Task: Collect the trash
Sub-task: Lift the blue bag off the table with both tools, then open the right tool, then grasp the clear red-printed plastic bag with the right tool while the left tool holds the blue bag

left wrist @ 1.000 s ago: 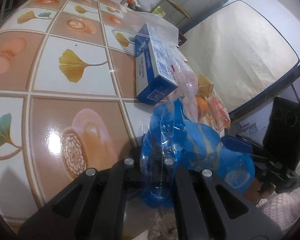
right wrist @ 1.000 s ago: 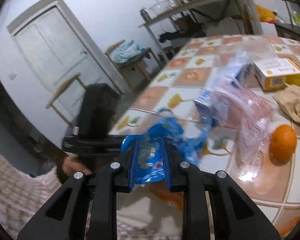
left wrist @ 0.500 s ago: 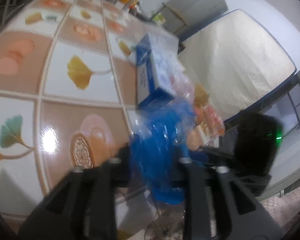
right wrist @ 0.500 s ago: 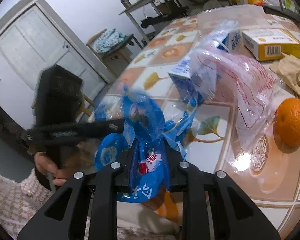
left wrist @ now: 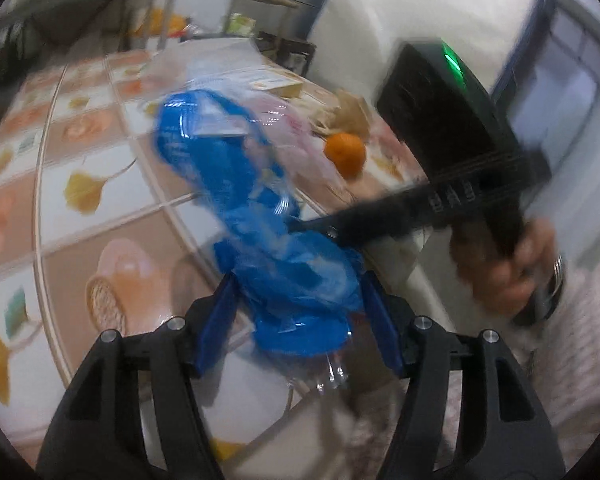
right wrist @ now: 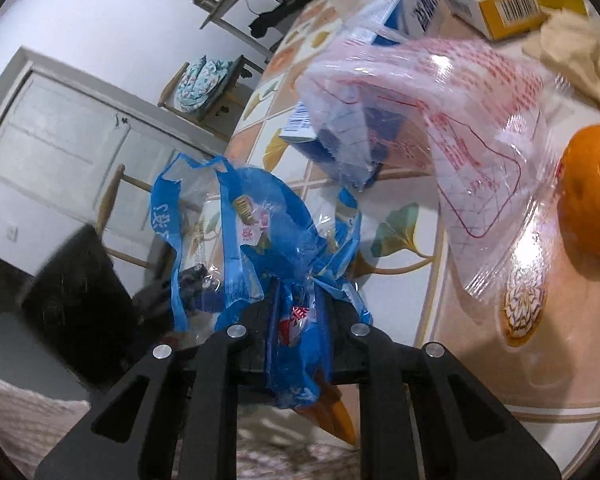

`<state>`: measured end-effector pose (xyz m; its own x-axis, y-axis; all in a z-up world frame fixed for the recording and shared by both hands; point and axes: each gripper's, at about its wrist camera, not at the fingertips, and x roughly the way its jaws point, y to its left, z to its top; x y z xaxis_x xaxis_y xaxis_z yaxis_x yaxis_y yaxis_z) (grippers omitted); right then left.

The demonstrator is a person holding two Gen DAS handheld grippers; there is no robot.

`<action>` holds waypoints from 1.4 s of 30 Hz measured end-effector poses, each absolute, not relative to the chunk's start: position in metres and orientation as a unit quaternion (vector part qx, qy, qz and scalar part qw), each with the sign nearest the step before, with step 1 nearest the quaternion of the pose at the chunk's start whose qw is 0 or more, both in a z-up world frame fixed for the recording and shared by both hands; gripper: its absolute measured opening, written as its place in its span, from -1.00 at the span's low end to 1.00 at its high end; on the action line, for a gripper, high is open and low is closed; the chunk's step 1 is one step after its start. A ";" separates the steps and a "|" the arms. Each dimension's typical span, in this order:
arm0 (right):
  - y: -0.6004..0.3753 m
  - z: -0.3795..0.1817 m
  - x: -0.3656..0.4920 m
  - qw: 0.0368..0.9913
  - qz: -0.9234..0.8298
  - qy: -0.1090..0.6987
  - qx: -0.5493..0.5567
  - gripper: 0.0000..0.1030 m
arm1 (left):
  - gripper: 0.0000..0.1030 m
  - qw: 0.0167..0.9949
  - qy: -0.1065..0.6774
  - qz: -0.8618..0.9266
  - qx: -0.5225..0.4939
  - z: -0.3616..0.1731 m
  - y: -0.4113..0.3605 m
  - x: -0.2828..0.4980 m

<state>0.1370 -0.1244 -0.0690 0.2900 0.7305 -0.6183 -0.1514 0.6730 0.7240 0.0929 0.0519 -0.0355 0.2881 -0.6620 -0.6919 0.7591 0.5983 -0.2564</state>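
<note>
A crumpled blue plastic wrapper [left wrist: 292, 264] hangs over the near edge of the tiled table [left wrist: 60, 184]. My left gripper [left wrist: 298, 316] has its jaws opening wide. The wrapper lies between its blue pads [left wrist: 214, 320], and they do not press on it. From the right, my right gripper [left wrist: 332, 230] reaches into the same wrapper, with a hand [left wrist: 504, 276] around its black body. In the right wrist view the right gripper [right wrist: 298, 316] is closing tight on a bunched part of the blue wrapper [right wrist: 260, 240]. The left gripper's black body [right wrist: 72, 280] shows blurred at the left.
On the table lie a clear bag with red print [right wrist: 452, 112], a blue carton [right wrist: 414, 12] partly under it, a yellow box [right wrist: 516, 0], crumpled brown paper [right wrist: 576, 48] and an orange [right wrist: 592, 196]. Beyond the table edge stand chairs [right wrist: 204, 84] and a white door [right wrist: 60, 152].
My left gripper, shut on the wrapper a second ago, has opened wide and rolled. The right gripper has kept its hold and sunk toward the table edge, and the orange looks closer.
</note>
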 end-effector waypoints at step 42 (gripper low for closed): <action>-0.114 -0.015 0.178 0.843 0.218 0.436 -0.229 0.06 | -0.72 0.862 0.356 -0.360 -0.021 -0.022 0.098 0.091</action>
